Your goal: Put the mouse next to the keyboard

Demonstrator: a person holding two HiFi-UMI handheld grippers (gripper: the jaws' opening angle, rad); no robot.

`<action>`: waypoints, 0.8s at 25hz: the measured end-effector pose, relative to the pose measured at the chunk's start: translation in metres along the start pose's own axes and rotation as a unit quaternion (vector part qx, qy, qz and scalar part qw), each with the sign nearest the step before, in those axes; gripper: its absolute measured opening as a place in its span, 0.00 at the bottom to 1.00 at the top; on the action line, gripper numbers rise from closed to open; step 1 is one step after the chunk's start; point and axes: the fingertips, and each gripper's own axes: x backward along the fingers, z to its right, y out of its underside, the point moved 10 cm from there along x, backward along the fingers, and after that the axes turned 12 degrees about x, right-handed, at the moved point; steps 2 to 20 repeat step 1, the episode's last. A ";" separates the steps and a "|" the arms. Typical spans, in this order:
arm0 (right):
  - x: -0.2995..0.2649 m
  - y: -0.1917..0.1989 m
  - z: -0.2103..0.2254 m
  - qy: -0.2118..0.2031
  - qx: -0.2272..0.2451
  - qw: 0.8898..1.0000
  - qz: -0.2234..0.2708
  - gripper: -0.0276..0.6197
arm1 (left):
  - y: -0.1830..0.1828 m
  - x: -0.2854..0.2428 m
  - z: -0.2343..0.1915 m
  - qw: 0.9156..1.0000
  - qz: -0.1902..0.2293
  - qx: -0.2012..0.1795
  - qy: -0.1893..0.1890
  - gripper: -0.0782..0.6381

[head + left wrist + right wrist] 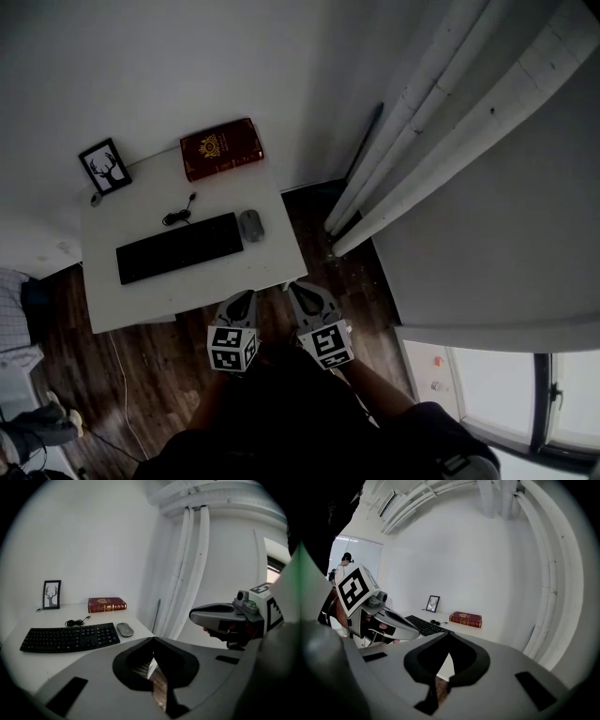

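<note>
- One framed deer picture [105, 166] stands at the far left corner of the worktop [216, 278], and all three views show it.
- One black keyboard [179, 247] lies across the middle, with a coiled cable [178, 216] just behind it.
- One red book [221, 148] lies flat near the back edge.
- One grey mouse [250, 225] sits on the worktop just beside the keyboard's right end, with a slim gap between them. The head view and the left gripper view show it. In the right gripper view I can't make it out, as that gripper's own body cuts off the keyboard's near end.
- There are two tongs, both held off the worktop's near edge over the wooden floor. The left tongs [246, 298] are closed with nothing between them, and the right tongs [298, 292] are closed and empty too.
- Only the right gripper view catches a small, distant person [344, 566] by the blinds.
- White pipes [192, 564] run up the wall to the right.
</note>
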 end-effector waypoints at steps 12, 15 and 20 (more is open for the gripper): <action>0.001 0.003 0.005 0.000 -0.001 1.000 0.000 0.07 | 0.001 -0.004 0.003 1.000 -0.002 -0.001 0.000 0.11; 0.001 0.003 0.005 0.000 -0.001 1.000 0.000 0.07 | 0.001 -0.004 0.003 1.000 -0.002 -0.001 0.000 0.11; 0.001 0.003 0.005 0.000 -0.001 1.000 0.000 0.07 | 0.001 -0.004 0.003 1.000 -0.002 -0.001 0.000 0.11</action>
